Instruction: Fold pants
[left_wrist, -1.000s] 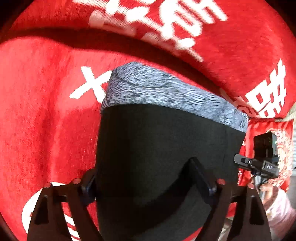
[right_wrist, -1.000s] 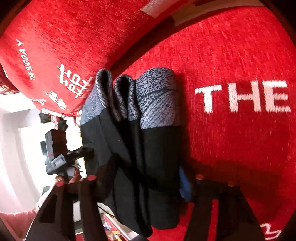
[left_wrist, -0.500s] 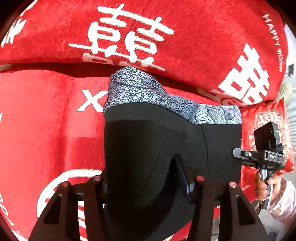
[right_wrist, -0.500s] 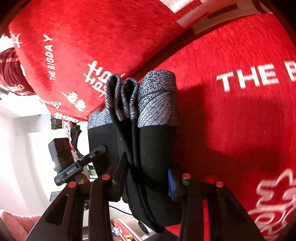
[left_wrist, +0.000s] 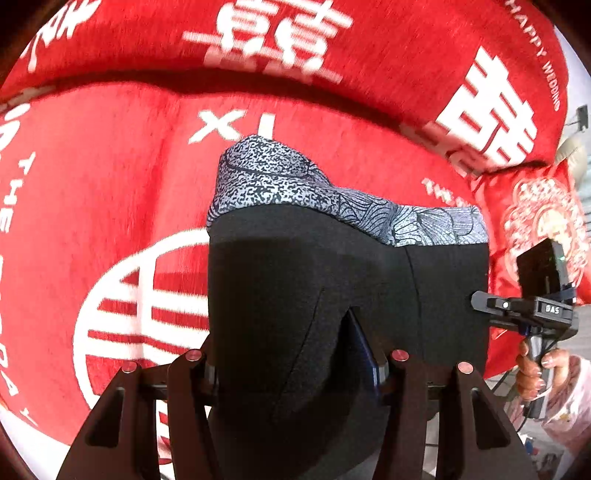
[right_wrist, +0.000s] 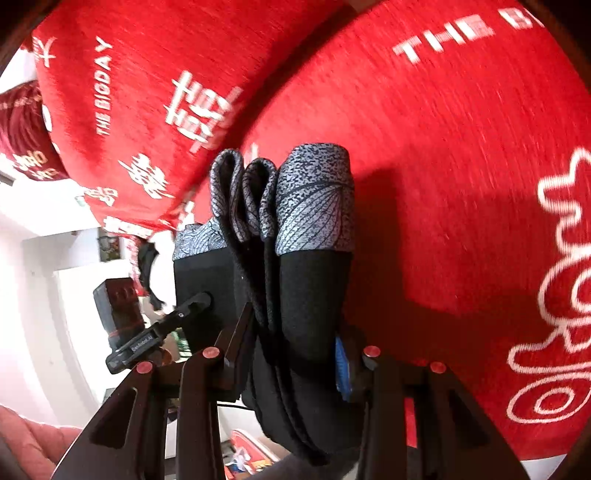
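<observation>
The pants (left_wrist: 332, 266) are black with a grey patterned waistband (left_wrist: 280, 184), folded into a thick bundle and held up over a red sofa seat (left_wrist: 92, 184). My left gripper (left_wrist: 291, 350) is shut on the bundle's left half, its pads pressing into the black cloth. My right gripper (right_wrist: 295, 332) is shut on the stacked folds of the pants (right_wrist: 314, 280) from the other end, where several layers of waistband (right_wrist: 314, 199) show edge-on. Each gripper shows in the other's view: the right gripper (left_wrist: 532, 306) with a hand (left_wrist: 532, 369) below it, and the left gripper (right_wrist: 159, 328).
The red sofa cover (right_wrist: 443, 166) carries white letters and symbols. A red back cushion (left_wrist: 406, 55) rises behind the seat, with a small embroidered red pillow (left_wrist: 543, 221) at the right. White room walls and floor clutter (right_wrist: 240, 458) lie past the sofa's edge.
Both grippers' jaws closed in on the folded pants. The bundle has been carried across the seat and a little upward; a white circle print has come into the left wrist view.
</observation>
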